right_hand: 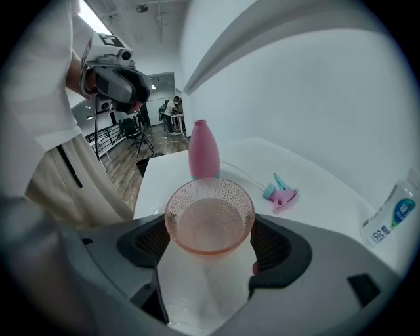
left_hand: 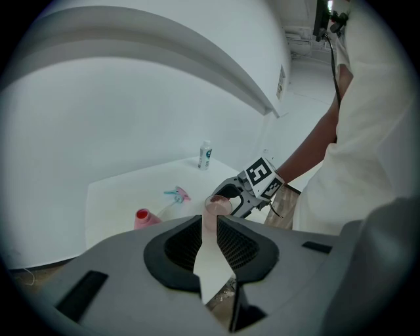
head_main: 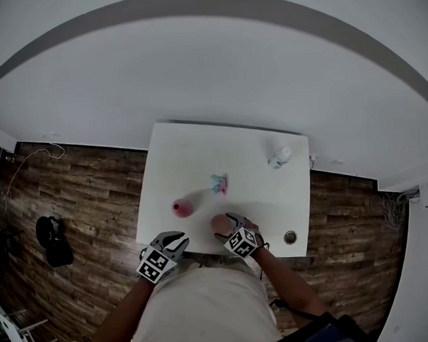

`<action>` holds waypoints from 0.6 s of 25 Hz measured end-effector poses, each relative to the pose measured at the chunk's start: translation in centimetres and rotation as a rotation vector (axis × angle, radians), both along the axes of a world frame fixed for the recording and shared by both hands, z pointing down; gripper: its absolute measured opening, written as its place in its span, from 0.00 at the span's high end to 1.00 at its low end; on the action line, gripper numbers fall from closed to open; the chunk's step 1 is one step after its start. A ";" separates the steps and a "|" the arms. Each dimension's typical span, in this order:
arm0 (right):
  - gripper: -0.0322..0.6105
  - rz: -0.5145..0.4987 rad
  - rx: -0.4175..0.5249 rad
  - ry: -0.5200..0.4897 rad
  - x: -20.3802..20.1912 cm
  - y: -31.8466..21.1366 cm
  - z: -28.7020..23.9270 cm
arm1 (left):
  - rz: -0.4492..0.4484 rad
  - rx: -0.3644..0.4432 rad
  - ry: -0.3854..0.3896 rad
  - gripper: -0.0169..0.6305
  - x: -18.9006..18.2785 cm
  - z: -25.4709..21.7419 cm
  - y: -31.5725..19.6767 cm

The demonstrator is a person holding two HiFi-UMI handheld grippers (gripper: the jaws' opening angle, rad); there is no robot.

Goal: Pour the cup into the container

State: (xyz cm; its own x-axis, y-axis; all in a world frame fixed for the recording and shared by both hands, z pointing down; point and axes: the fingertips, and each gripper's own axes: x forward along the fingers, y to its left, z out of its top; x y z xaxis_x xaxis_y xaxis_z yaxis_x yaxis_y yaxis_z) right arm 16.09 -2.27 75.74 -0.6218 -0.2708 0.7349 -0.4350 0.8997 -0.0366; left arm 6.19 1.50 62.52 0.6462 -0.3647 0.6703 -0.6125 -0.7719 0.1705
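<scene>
The left gripper [head_main: 176,237] hangs nearest to the person, at 7 o'clock from the middle of the white table [head_main: 199,150] and just off its near edge. In the left gripper view its jaws stand a little apart, with a narrow gap, and nothing is between them; only the table shows through the gap.

At 3 o'clock from it, just beside it, is the right gripper [head_main: 232,222]. Its jaws are closed on a pink glass cup [right_hand: 210,213], one pad on each side of the cup's wall. The cup stands upright with the mouth up, over the near edge of the table. Whether its bottom touches the table I cannot tell. Some small drops lie on the table under the jaws.

A little farther, at 10 o'clock from the cup, the pink container [head_main: 181,208] stands upright with its mouth open, near the cup but apart from it.

At 12 o'clock from the cup lies a pink and teal spray head [head_main: 219,183], on its side.

Farthest, at 2 o'clock and near the far right corner, stands a white bottle [head_main: 279,156], well apart from the rest.
</scene>
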 end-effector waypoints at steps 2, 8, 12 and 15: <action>0.37 -0.002 0.009 -0.001 -0.2 -0.1 0.0 | -0.001 -0.002 0.001 0.88 -0.1 0.1 -0.3; 0.36 -0.002 0.037 0.014 -0.5 -0.3 0.1 | 0.003 -0.001 0.001 0.88 -0.3 0.1 -0.5; 0.36 -0.002 0.060 0.027 -0.4 -0.6 0.0 | 0.001 -0.001 0.002 0.88 -0.6 0.1 -0.5; 0.36 0.002 0.062 0.028 -0.5 -0.6 0.0 | -0.003 -0.001 0.001 0.88 -0.9 0.1 -0.5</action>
State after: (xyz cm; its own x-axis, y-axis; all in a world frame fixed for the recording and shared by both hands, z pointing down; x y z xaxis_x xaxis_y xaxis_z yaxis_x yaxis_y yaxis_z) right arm 15.61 -2.87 75.76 -0.6010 -0.3174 0.7335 -0.4365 0.8991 0.0314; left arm 5.29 0.96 62.65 0.6459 -0.3656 0.6702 -0.6144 -0.7700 0.1721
